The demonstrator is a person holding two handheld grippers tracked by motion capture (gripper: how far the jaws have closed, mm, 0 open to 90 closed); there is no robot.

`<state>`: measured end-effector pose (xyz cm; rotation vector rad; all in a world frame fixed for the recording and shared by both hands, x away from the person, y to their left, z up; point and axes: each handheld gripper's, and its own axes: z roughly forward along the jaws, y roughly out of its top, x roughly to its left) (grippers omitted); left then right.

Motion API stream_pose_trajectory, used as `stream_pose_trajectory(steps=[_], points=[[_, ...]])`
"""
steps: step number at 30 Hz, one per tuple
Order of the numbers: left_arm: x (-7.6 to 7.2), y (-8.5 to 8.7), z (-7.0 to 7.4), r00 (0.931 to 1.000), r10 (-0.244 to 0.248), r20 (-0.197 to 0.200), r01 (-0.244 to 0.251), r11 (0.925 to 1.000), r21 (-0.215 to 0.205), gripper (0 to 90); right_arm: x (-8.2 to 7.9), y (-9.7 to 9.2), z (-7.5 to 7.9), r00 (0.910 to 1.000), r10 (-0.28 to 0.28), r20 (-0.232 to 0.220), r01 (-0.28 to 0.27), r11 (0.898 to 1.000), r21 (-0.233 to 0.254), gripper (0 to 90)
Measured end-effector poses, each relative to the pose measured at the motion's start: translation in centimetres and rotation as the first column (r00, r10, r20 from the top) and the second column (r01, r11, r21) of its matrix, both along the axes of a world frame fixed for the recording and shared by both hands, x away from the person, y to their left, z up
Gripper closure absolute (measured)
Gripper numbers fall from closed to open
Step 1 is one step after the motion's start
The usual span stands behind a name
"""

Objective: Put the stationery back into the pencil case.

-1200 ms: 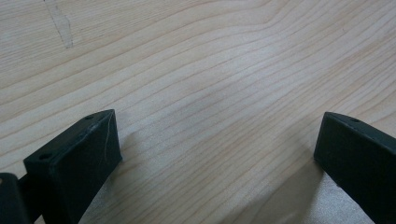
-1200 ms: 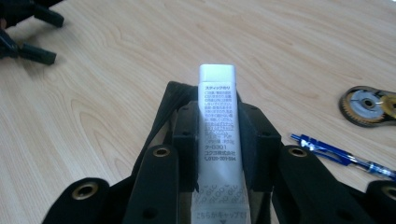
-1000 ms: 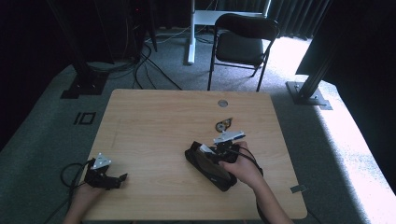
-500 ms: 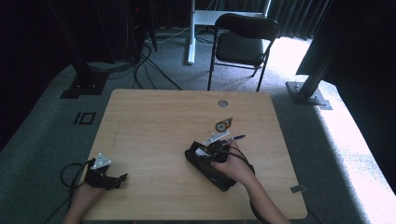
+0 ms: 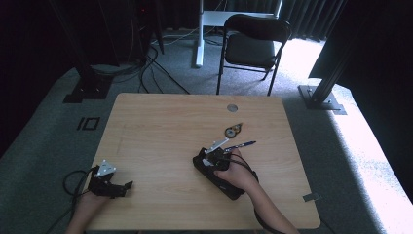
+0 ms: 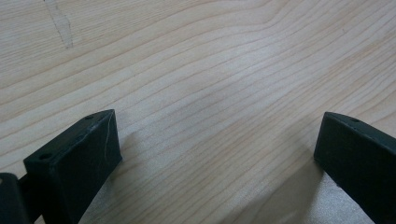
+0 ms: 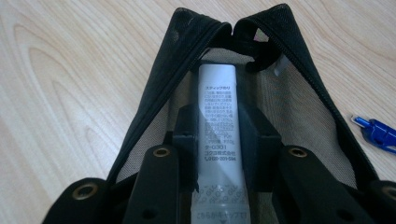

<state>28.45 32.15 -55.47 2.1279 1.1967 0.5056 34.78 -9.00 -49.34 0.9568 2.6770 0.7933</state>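
two jaws clamp glue stick [image 7: 217, 140] — inside pouch [image 7: 154, 93].

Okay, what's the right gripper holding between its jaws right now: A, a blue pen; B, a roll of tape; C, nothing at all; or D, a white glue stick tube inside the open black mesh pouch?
D: in the right gripper view the jaws of the right gripper clamp a white glue stick tube inside the unzipped black mesh pouch, while the blue pen lies apart on the table.
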Motion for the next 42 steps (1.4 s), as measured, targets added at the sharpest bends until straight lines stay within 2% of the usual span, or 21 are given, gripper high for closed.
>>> stream_pose_trajectory(steps=[8, 15, 19, 24, 32, 42], points=[[0.0, 0.0, 0.0, 1.0, 0.0, 0.0, 0.0, 1.0, 0.0, 0.6, 0.4, 0.5, -0.9, 0.9998, -0.004, -0.02, 0.003, 0.999, -0.048, 69.9], [0.0, 0.0, 0.0, 1.0, 0.0, 0.0, 0.0, 1.0, 0.0, 0.6, 0.6, 0.7, -1.5, 0.9995, -0.007, -0.031, 0.005, 0.998, -0.068, 69.8], [0.0, 0.0, 0.0, 1.0, 0.0, 0.0, 0.0, 1.0, -0.001, 0.6, 0.6, 1.0, -2.1, 0.9982, -0.005, -0.06, 0.0, 0.997, -0.082, 69.6], [0.0, 0.0, 0.0, 1.0, 0.0, 0.0, 0.0, 1.0, 0.0, 0.6, 0.8, 1.0, -2.4, 0.9973, -0.005, -0.074, -0.002, 0.996, -0.089, 68.2], [0.0, 0.0, 0.0, 1.0, 0.0, 0.0, 0.0, 1.0, -0.001, 0.6, 0.7, 0.6, -1.3, 0.9987, -0.006, -0.05, 0.003, 0.999, -0.052, 67.0], [0.0, 0.0, 0.0, 1.0, 0.0, -0.001, 0.0, 1.0, -0.001, 0.6, 0.1, -0.9, 1.4, 0.9998, 0.007, -0.02, -0.006, 0.999, 0.04, 66.2]])
